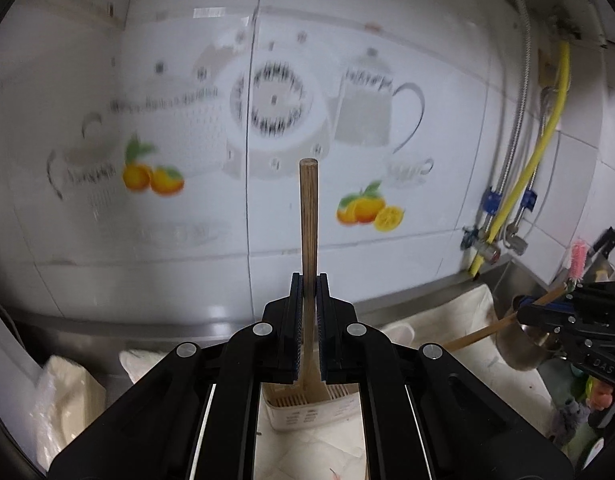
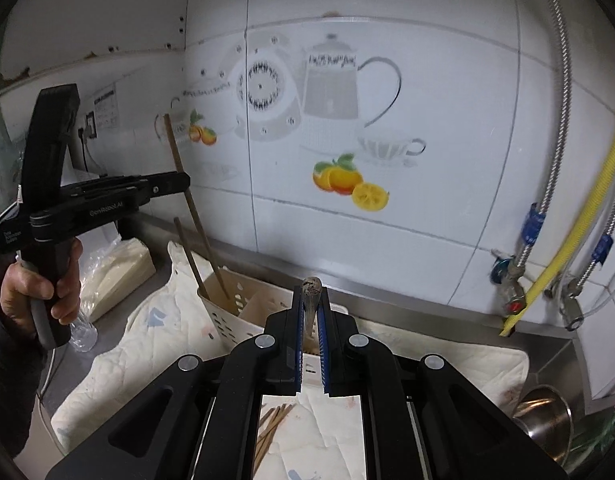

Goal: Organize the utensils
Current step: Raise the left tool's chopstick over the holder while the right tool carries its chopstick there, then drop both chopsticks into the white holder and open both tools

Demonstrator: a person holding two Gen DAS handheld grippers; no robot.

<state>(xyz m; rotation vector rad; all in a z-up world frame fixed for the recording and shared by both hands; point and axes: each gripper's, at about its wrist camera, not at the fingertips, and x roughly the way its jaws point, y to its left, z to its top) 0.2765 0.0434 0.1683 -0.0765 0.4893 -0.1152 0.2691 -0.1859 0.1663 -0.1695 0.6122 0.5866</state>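
Observation:
My left gripper (image 1: 309,280) is shut on a wooden chopstick (image 1: 308,216) that stands upright between its pads. Beneath it sits a beige slotted utensil holder (image 1: 307,412). In the right wrist view the left gripper (image 2: 185,181) grips that chopstick (image 2: 175,148) near its middle, and the lower end reaches down into the holder (image 2: 223,320). A second chopstick (image 2: 189,254) leans in the same compartment. My right gripper (image 2: 310,298) is shut on another chopstick (image 2: 311,286), seen end-on. The right gripper (image 1: 527,312) shows at the right of the left wrist view with its chopstick (image 1: 479,334). Several loose chopsticks (image 2: 271,428) lie on the cloth.
A white quilted cloth (image 2: 147,344) covers the steel counter under the holder. A metal bowl (image 2: 547,416) sits at the right, below a yellow hose (image 2: 579,224) and valves on the tiled wall. A person's hand (image 2: 47,284) holds the left gripper's handle. Bagged items (image 2: 119,268) lie at the left.

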